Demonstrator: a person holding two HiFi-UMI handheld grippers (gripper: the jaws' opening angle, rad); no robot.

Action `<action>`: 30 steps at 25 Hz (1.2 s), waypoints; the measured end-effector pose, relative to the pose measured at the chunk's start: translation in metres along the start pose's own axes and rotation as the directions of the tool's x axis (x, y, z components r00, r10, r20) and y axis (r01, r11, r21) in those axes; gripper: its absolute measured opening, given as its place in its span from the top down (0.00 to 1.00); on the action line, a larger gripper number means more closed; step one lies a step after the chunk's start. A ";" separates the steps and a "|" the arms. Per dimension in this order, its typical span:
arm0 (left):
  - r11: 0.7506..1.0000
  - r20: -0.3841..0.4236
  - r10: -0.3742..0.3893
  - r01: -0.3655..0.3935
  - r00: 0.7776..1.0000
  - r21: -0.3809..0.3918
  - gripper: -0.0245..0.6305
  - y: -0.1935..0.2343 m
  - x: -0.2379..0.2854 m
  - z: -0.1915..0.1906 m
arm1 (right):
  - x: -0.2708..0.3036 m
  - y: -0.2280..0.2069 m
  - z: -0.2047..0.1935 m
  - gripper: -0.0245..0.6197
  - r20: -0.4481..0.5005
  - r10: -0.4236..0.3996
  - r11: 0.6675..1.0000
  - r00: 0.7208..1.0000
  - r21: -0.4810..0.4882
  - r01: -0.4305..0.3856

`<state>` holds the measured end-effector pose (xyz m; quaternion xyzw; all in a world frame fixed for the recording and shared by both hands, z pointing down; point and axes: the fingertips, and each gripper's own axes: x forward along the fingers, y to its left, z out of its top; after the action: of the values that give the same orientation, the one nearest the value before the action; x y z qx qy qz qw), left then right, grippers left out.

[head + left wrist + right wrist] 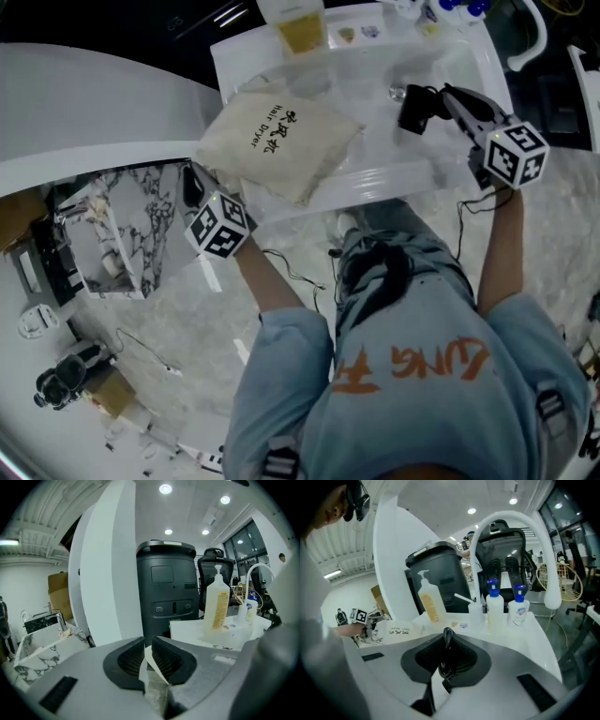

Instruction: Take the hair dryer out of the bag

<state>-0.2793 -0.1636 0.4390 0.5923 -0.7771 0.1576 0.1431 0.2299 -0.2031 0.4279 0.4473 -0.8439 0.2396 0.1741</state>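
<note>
the cream bag [277, 141], printed "hair Dryer" beside chinese characters, lies on the left rim of the white basin [469, 66]. the left gripper [148, 648] has its jaws narrowly apart, a fold of the bag's cloth loose between them. the right gripper [446, 654] is clamped on a black cord [442, 671], and the black hair dryer [413, 110] hangs over the basin, outside the bag. the print on the pump bottles [495, 606] is too small to read.

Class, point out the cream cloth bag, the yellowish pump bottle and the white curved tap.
Cream cloth bag [281, 148]: head view, printed face.
Yellowish pump bottle [217, 606]: left gripper view, labelled body.
White curved tap [508, 516]: right gripper view, arch top.
</note>
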 end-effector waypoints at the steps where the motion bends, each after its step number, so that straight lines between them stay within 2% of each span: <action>1: 1.000 0.006 0.009 -0.009 1.000 0.013 0.91 -0.005 -0.006 0.004 | 0.003 -0.008 -0.001 0.91 -0.001 -0.018 1.000 1.000 0.023 0.018; 5: 0.999 0.043 -0.002 0.001 0.999 0.035 0.91 -0.037 -0.024 0.024 | 0.019 -0.034 -0.004 0.91 0.026 -0.082 0.990 0.996 0.119 0.079; 10: 0.985 0.057 -0.171 0.170 0.984 0.024 0.92 -0.119 -0.023 0.038 | 0.039 -0.064 -0.008 0.90 0.090 -0.188 0.962 0.978 0.219 0.165; 14: 0.946 0.066 -0.324 0.320 0.944 0.055 0.94 -0.199 -0.022 0.050 | 0.042 -0.081 -0.029 0.90 0.089 -0.252 0.933 0.964 0.285 0.218; 17: 0.902 0.057 -0.427 0.421 0.902 0.092 0.95 -0.255 -0.020 0.053 | 0.034 -0.087 -0.048 0.90 0.060 -0.269 0.920 0.961 0.313 0.237; 21: 0.840 0.023 -0.534 0.528 0.845 0.124 0.95 -0.319 -0.018 0.048 | 0.032 -0.085 -0.077 0.90 -0.100 -0.245 0.931 0.964 0.254 0.263; 24: 0.799 0.001 -0.590 0.583 0.807 0.148 0.95 -0.357 -0.022 0.044 | 0.032 -0.082 -0.097 0.89 -0.215 -0.235 0.942 0.948 0.189 0.276; 27: 0.765 -0.021 -0.629 0.623 0.777 0.164 0.95 -0.383 -0.027 0.041 | 0.030 -0.083 -0.114 0.89 -0.357 -0.264 0.947 0.896 0.081 0.311; 30: 0.739 -0.033 -0.655 0.650 0.755 0.180 0.95 -0.400 -0.030 0.041 | 0.025 -0.085 -0.125 0.89 -0.443 -0.302 0.939 0.844 0.015 0.343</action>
<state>0.1133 -0.2532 0.4199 0.8396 -0.5053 0.1575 0.1225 0.2977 -0.1913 0.5643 0.5256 -0.6842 0.3397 0.3744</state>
